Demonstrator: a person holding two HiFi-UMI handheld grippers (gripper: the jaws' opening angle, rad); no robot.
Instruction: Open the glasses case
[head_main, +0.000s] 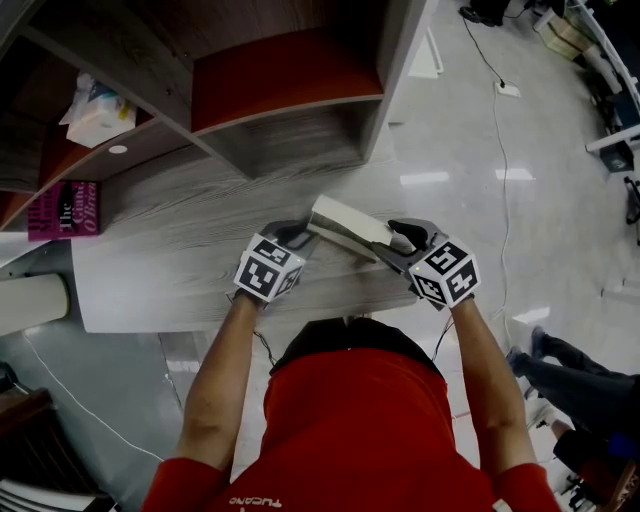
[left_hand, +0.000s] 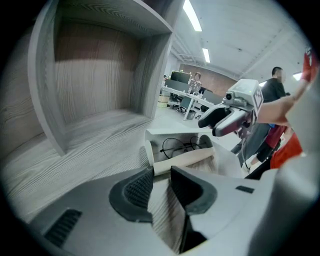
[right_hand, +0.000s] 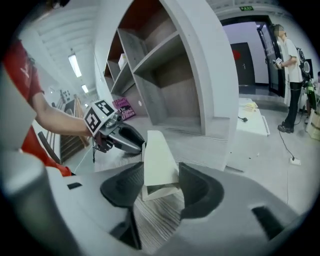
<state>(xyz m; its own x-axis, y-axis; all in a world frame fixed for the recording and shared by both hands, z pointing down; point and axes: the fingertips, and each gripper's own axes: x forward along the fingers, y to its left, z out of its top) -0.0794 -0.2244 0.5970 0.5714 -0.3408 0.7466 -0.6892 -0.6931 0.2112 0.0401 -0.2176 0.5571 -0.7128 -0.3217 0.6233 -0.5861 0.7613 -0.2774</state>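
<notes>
A cream glasses case lies on the grey wooden desk, held at both ends. Its lid stands tilted up, and in the left gripper view a pair of thin dark glasses shows inside the case. My left gripper pinches the case's left end, with the cream wall caught between its fingertips. My right gripper is at the right end, where its pads close against both sides of the case.
Grey shelf compartments rise just behind the case. A pink book and a white packet sit on shelves at the far left. The desk's right edge drops to a glossy floor with a white cable. People stand far off.
</notes>
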